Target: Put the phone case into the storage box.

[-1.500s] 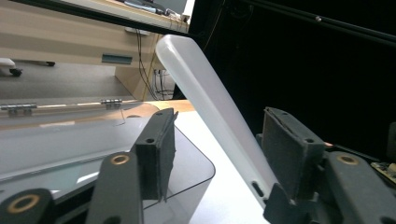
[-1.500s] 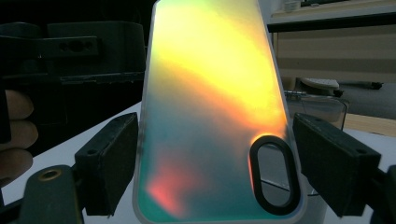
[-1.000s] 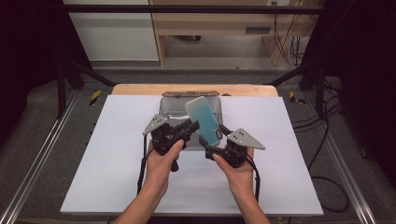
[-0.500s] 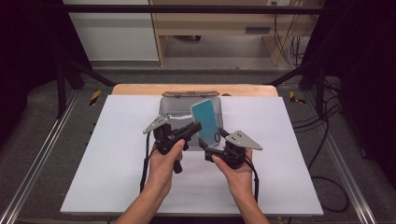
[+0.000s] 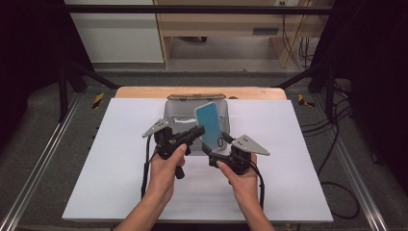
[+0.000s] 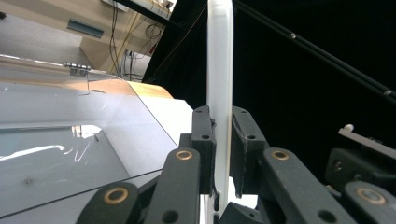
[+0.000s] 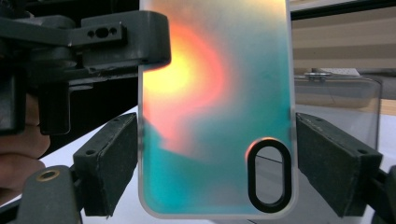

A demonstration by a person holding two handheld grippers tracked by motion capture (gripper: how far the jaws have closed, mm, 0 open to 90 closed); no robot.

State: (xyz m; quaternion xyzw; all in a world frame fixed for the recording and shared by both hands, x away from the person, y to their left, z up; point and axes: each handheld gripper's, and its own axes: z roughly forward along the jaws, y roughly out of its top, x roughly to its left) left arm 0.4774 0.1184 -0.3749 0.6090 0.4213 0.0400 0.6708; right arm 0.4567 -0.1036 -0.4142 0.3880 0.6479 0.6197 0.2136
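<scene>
Right gripper (image 5: 215,146) is clamped on the phone case (image 5: 210,125), a jaw pressed against each long edge near the camera-hole end, holding it up above the white table (image 5: 106,159). From the right gripper view the case (image 7: 215,107) glows teal with an orange-pink patch. Left gripper (image 5: 196,132) comes in from the side and pinches the case too: in the left gripper view its pads (image 6: 203,149) close on the front and back of the thin white edge (image 6: 219,93). Behind both, a clear plastic box (image 5: 180,113) sits at the far side of the table, lid hinged back
</scene>
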